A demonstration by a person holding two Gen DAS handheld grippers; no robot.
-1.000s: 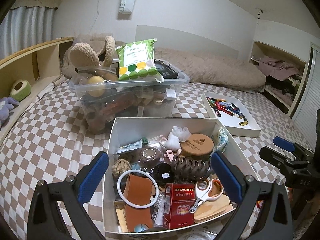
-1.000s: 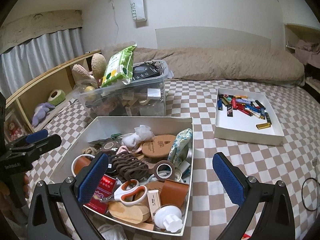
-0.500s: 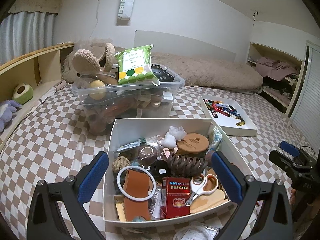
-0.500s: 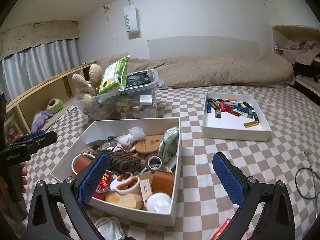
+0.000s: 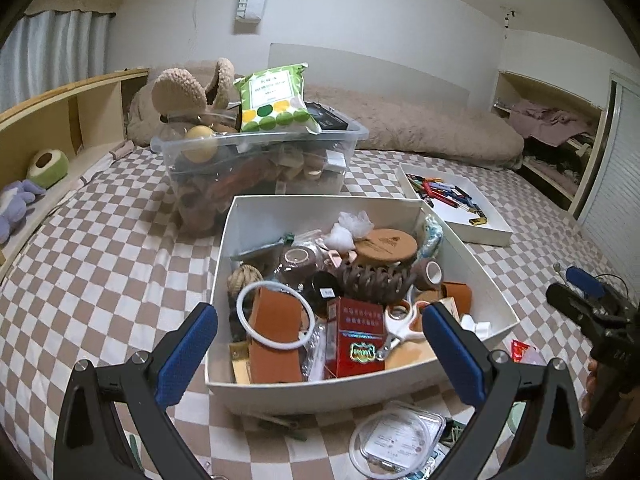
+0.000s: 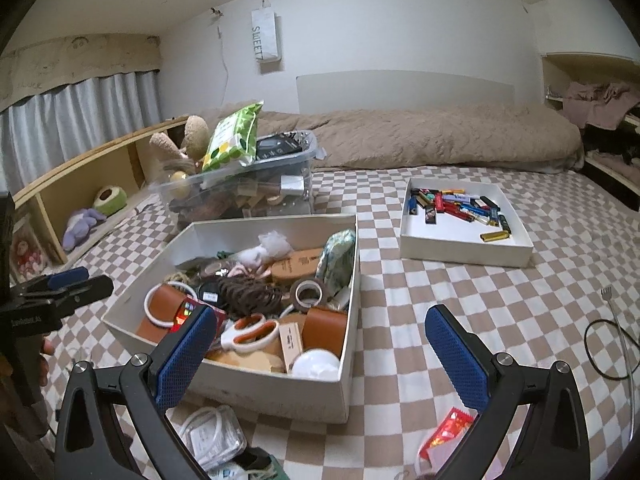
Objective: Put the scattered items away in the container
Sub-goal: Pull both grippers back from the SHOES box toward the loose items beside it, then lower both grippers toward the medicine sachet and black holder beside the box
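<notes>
A white box (image 5: 472, 256) (image 6: 348, 360) full of small items sits on the checkered bed. It holds scissors (image 6: 250, 332), a red packet (image 5: 354, 340), a white ring (image 5: 276, 314) and a brown hair claw (image 5: 376, 280). Loose items lie in front of it: a clear packet with coiled tube (image 5: 398, 438) (image 6: 212, 434) and a red wrapper (image 6: 450, 432) (image 5: 520, 350). My left gripper (image 5: 320, 344) is open and empty above the box's near edge. My right gripper (image 6: 320, 348) is open and empty, right of the box, and also shows in the left wrist view (image 5: 580, 296).
A clear bin (image 5: 260, 160) piled with toys and a green bag (image 5: 272, 98) stands behind the box. A shallow white tray (image 6: 464, 248) of lighters lies to the right. A black cable (image 6: 608, 344) lies at far right. A wooden shelf (image 5: 60, 120) runs along the left.
Both grippers have pulled back and risen from the box, so the loose items in front of it come into view. Both stay open.
</notes>
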